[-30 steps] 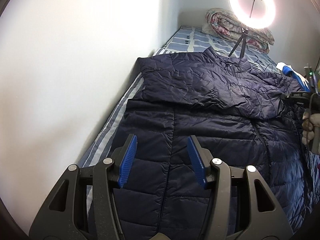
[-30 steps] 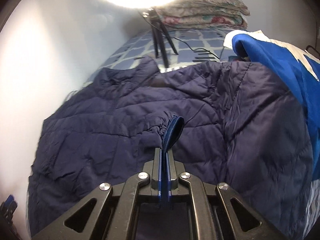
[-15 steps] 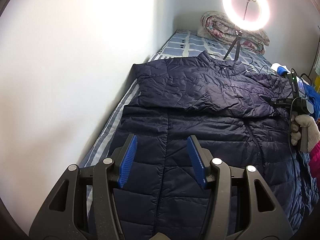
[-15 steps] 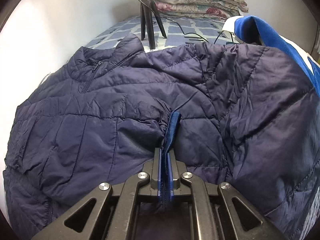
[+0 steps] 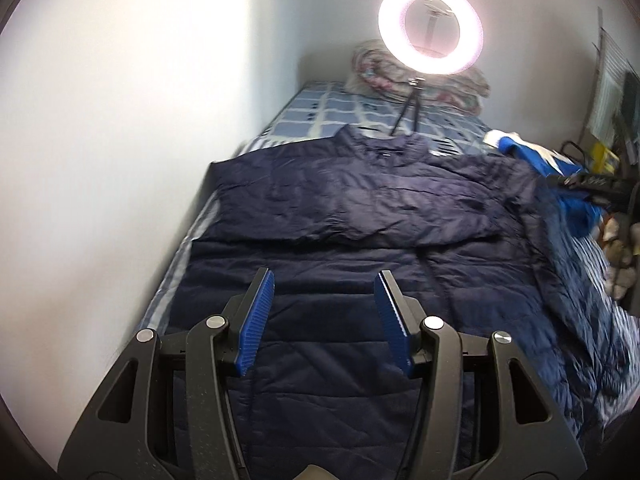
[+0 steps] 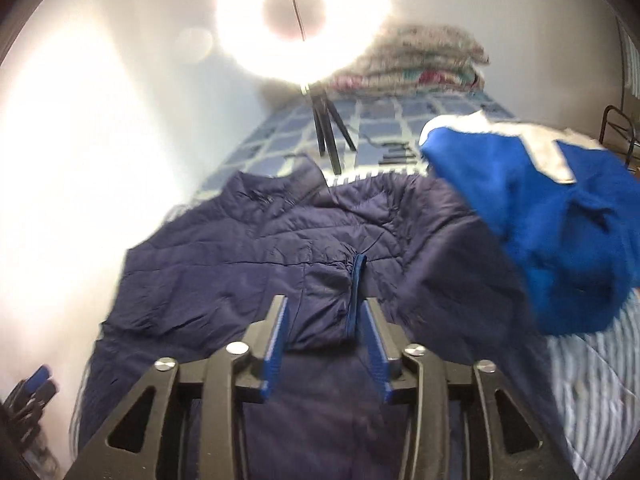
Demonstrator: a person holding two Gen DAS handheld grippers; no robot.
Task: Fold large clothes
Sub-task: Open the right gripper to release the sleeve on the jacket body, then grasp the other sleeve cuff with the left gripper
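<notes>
A large navy quilted jacket (image 5: 360, 248) lies spread on the bed, one sleeve folded across its chest. My left gripper (image 5: 325, 285) is open and empty above the jacket's lower part. In the right wrist view the jacket (image 6: 224, 264) fills the middle. My right gripper (image 6: 325, 312) is open, and the sleeve's blue-edged cuff (image 6: 356, 292) lies between its fingers, close to the right one. The right gripper also shows at the right edge of the left wrist view (image 5: 588, 182).
A white wall (image 5: 120, 140) runs along the bed's left side. A ring light on a tripod (image 5: 430, 36) stands beyond the collar, with folded quilts (image 5: 400, 76) behind it. A blue and white garment (image 6: 552, 220) lies right of the jacket. The blue checked bedsheet (image 5: 340, 116) shows at the far end.
My right gripper has opened and let go of the sleeve cuff, which now rests on the jacket. My left gripper has stayed open and drifted a little.
</notes>
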